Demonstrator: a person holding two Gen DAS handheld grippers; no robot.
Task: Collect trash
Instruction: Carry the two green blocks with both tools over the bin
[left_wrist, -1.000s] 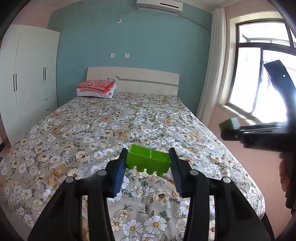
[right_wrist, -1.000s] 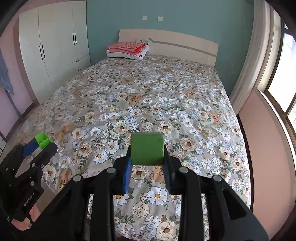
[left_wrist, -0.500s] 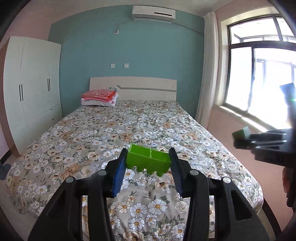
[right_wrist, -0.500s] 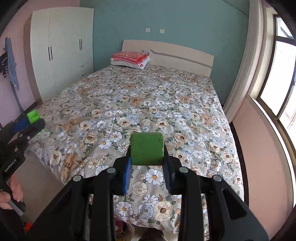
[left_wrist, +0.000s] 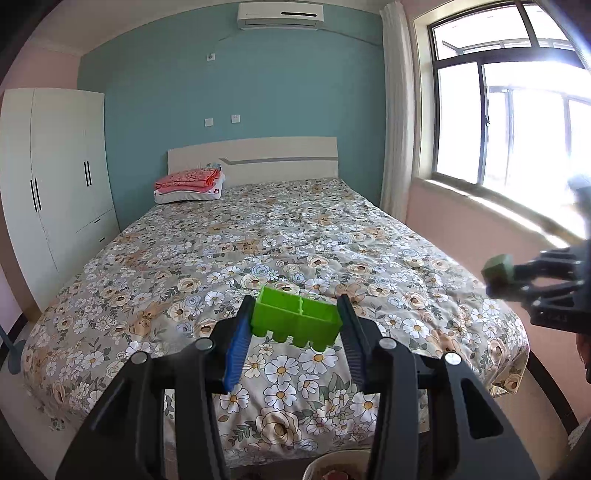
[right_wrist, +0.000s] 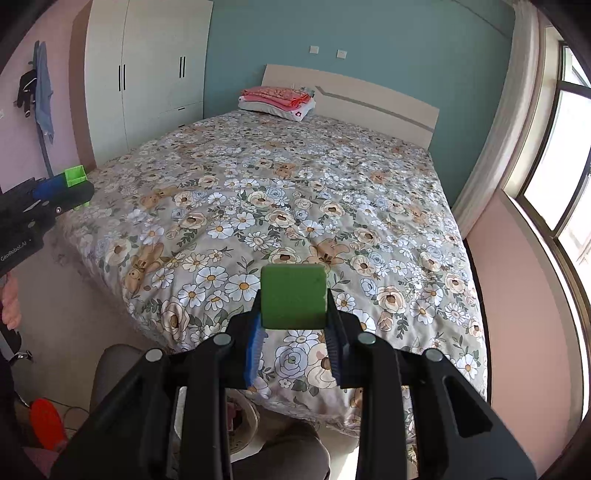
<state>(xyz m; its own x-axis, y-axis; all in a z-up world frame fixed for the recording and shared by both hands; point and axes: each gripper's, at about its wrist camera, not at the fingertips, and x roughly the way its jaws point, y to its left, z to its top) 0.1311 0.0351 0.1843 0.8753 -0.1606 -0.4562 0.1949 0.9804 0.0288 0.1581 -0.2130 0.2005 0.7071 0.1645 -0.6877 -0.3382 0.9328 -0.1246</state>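
Observation:
My left gripper (left_wrist: 295, 325) is shut on a bright green plastic toy block (left_wrist: 295, 323), hollow side up, held in the air over the foot of the bed. It also shows at the left of the right wrist view (right_wrist: 75, 177). My right gripper (right_wrist: 293, 317) is shut on a dark green cube (right_wrist: 293, 297), also held above the foot of the bed. That cube shows at the right of the left wrist view (left_wrist: 498, 267). A pale round bin (left_wrist: 334, 467) with things inside sits on the floor below both grippers, its rim partly hidden behind the right gripper's fingers (right_wrist: 245, 417).
The bed with a flowered cover (left_wrist: 277, 251) fills the middle. Folded pink bedding (left_wrist: 190, 182) lies by the headboard. A white wardrobe (left_wrist: 55, 192) stands left, a window (left_wrist: 509, 129) right. A red object (right_wrist: 46, 421) lies on the floor at the left.
Both grippers have pulled back and away from the bed with their green pieces held. The foot of the bed, the floor and the bin have come into view.

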